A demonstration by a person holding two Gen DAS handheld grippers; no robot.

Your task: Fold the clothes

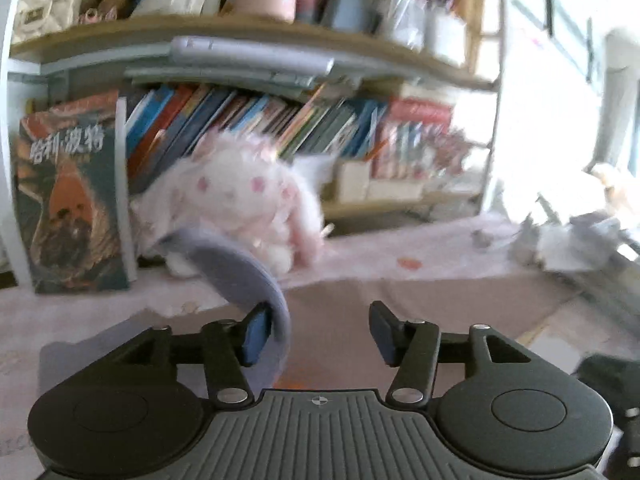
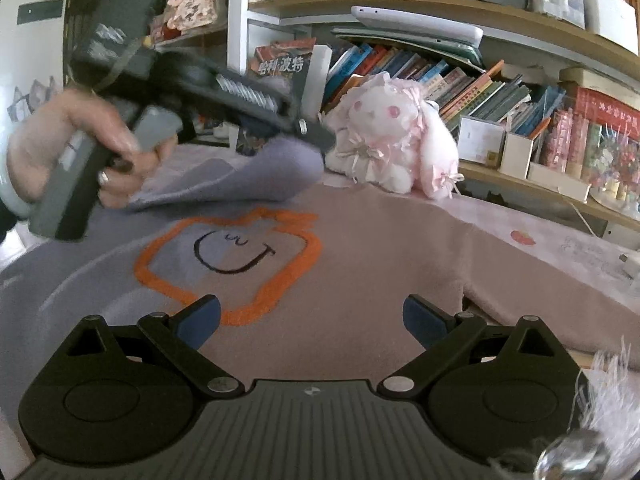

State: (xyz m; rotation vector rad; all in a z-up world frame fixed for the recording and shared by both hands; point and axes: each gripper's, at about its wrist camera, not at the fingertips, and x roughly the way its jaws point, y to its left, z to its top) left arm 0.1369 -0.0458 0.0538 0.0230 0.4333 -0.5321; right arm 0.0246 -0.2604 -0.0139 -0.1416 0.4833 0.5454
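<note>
left claw (image 1: 320, 334) agape, sweater (image 2: 360, 280) fold draped on finger; right claw (image 2: 312, 320) agape, empty.

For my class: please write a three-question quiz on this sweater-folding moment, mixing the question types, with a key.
1. True or false: the right gripper is clamped on the sweater.
2. What hangs over one finger of the left gripper? A) a lilac sleeve B) a book C) the plush rabbit
3. Fill in: the outline drawn around the smiling face on the sweater is ____.

Key: 1 false, its jaws stand open above the cloth; 2 A; 3 orange.
</note>
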